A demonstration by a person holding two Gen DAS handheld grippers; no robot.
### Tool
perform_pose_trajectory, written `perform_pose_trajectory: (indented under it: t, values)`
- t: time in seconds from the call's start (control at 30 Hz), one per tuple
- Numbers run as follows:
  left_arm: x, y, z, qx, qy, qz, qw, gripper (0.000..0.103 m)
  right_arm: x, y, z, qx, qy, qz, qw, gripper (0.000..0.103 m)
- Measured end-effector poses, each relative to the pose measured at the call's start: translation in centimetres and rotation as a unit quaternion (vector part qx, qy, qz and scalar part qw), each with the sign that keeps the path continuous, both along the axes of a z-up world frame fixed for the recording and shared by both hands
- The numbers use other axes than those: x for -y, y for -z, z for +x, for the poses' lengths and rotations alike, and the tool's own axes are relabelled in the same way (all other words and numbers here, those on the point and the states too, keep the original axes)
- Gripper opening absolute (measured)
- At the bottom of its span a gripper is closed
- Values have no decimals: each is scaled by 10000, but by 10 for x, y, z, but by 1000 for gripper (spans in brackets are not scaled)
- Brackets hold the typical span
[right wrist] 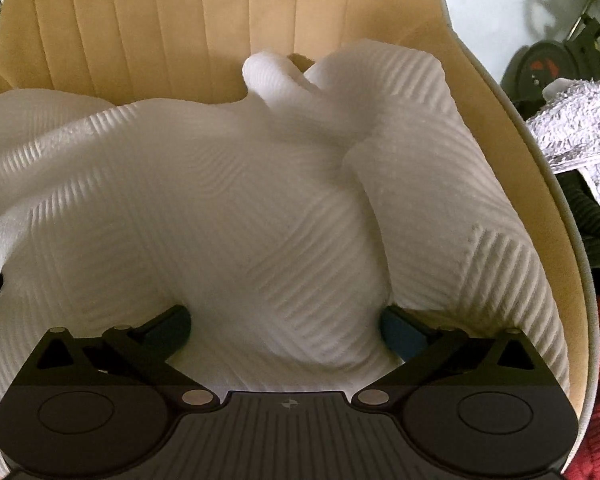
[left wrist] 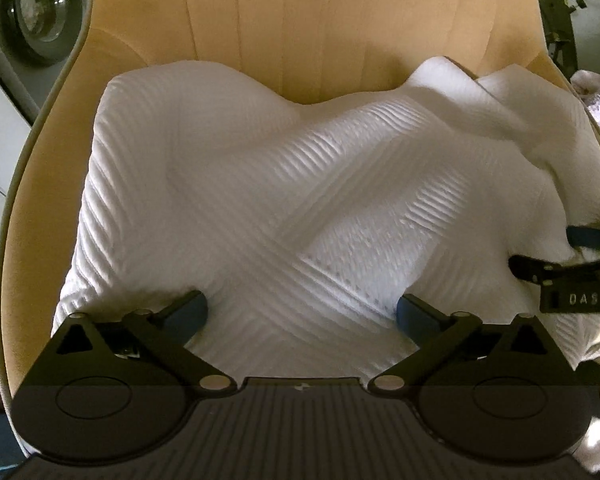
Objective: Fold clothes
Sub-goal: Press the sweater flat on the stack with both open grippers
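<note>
Your left gripper (left wrist: pixel 302 314) and right gripper (right wrist: pixel 286 326) both have fingers spread apart over the white ribbed sweater (left wrist: pixel 260 200) bunched on the tan chair (left wrist: pixel 300 20) seat's front edge.

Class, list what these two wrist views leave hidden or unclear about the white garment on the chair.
- White garment: near hem hidden by left gripper body, left wrist view.
- Its left side is cut off by the frame edge, right wrist view.
- Chair seat: covered by the garment, both views.

White ribbed knit garment (left wrist: pixel 260 200), rumpled, heaped on seat
</note>
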State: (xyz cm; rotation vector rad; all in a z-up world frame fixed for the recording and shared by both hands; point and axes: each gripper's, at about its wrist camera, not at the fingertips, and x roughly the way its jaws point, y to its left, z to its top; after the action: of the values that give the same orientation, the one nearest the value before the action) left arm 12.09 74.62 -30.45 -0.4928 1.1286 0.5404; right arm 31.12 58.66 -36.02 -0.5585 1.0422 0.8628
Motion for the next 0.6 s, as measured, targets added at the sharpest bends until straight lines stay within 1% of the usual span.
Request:
perform_pose_trajectory:
  t: [0.3,0.4,0.5,0.6]
  values:
    - [4,-2,-1,-2,-179,129,9998,103,16,-1,-5,121,-20,172,9998,102]
    - [5,-2,5,-98,-326,156,9993,103,19,-1,-6,119,-19,197,9997,102]
    - [6,-1,9,-177,-346,195,9991,103,16,1,-5,91,-13,189,9998,102]
    - [7,1,7,-99,-345,253,9990,103,16,1,-6,110,5,222,9997,102]
